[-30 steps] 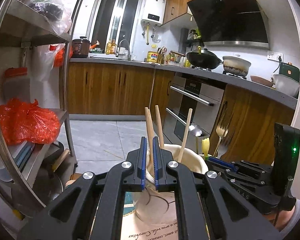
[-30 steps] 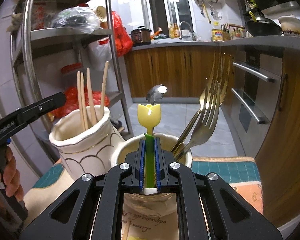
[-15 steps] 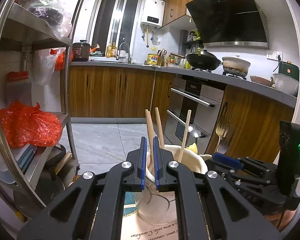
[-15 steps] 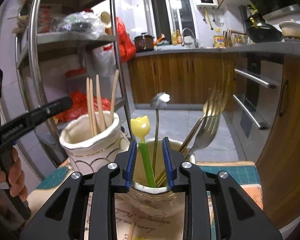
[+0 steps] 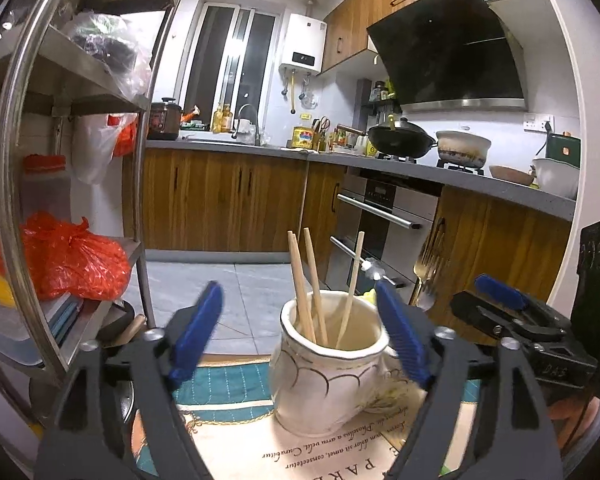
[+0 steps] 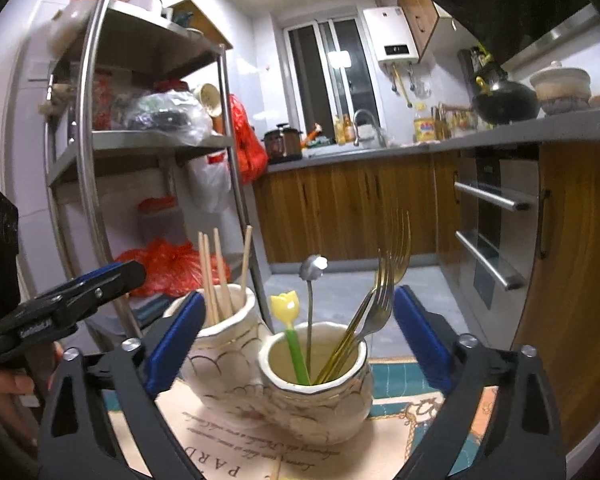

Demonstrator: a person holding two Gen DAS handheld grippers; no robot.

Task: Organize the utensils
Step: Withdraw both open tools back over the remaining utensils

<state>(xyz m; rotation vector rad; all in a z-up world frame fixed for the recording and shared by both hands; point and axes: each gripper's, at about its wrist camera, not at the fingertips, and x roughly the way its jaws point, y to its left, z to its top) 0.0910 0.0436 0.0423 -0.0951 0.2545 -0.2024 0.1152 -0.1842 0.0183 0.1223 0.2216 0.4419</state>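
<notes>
Two cream ceramic jars stood touching on a printed mat (image 6: 384, 408), the utensils sorted by kind. The chopstick jar (image 5: 326, 364) held the wooden chopsticks (image 5: 310, 284), which leaned against its rim at different angles. The cutlery jar (image 6: 320, 376), nearer the mat's teal border, held the forks (image 6: 380, 304), a small metal spoon (image 6: 311, 272) and a tulip-topped green pick (image 6: 290, 328); all rested handle-down, so their working ends stood clear of the rim.

The left gripper (image 5: 300, 334) pointed at the chopstick jar with its blue pads spreading apart on either side of it, pressing on nothing. The right gripper (image 6: 296, 338) faced the cutlery jar, its jaws likewise opening, the pick and the forks standing free between them and touched by neither pad. Each tool appeared to be letting go of its own jar's contents, a sign the sorting was close to complete.

A hand (image 6: 4, 392) at the left edge of the right-wrist view gripped the other tool's handle. No loose utensil could be made out with certainty on the mat, though a thin pale stick (image 6: 277, 470) showed at its near edge.
</notes>
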